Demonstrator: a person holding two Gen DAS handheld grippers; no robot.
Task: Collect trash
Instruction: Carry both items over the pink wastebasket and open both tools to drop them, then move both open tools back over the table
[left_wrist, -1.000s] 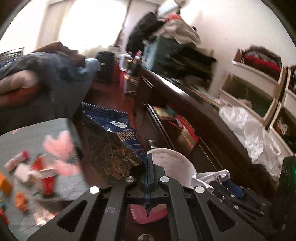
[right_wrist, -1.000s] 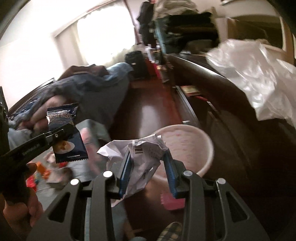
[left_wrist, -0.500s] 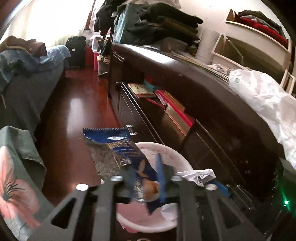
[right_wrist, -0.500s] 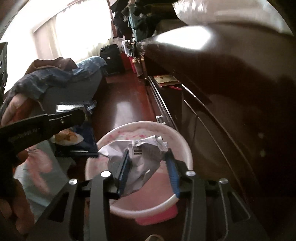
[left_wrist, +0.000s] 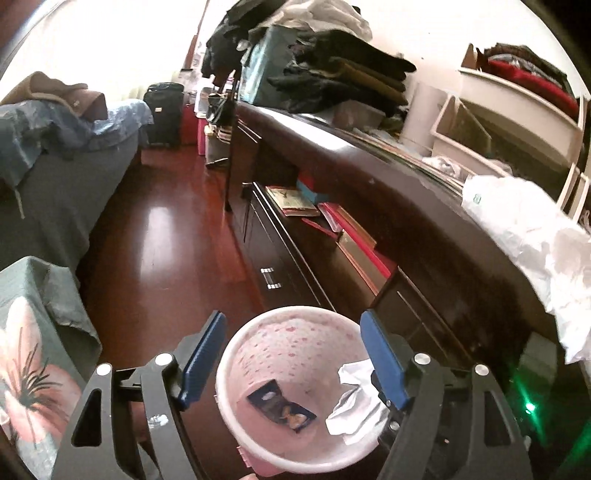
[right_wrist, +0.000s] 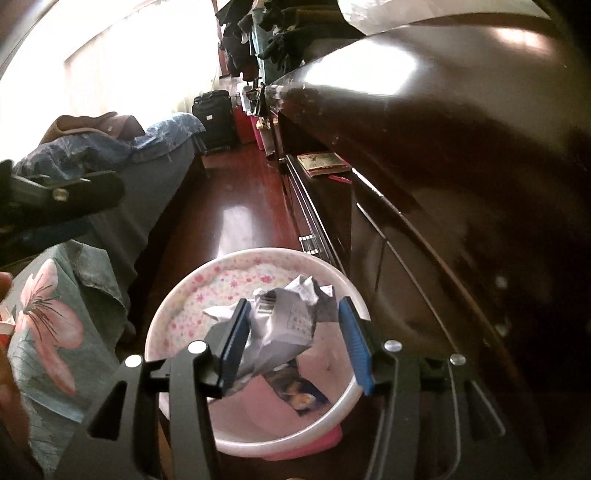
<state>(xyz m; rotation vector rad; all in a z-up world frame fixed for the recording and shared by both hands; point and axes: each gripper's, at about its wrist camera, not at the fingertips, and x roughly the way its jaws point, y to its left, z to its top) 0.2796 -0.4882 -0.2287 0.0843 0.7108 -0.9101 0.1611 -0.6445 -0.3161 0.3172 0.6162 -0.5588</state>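
Observation:
A pink flowered waste bin (left_wrist: 236, 354) stands on the red wood floor beside a dark dresser; it also shows in the right wrist view (right_wrist: 177, 299). A blue snack wrapper (left_wrist: 282, 406) lies at its bottom, also seen in the right wrist view (right_wrist: 299, 395). My left gripper (left_wrist: 293, 354) is open and empty above the bin. My right gripper (right_wrist: 295, 332) is open above the bin, with a crumpled white paper (right_wrist: 284, 325) loose between its jaws, resting against the left pad. The paper also shows in the left wrist view (left_wrist: 354, 402).
A long dark dresser (left_wrist: 369, 206) with books on its shelf runs along the right. A bed (left_wrist: 55, 173) and a floral-covered surface (left_wrist: 33, 365) are on the left. A white plastic bag (left_wrist: 528, 240) lies on the dresser top. A black suitcase (left_wrist: 164, 110) stands at the far end.
My left gripper opened and the blue wrapper dropped into the bin. My right gripper moved over the bin and opened around the crumpled paper.

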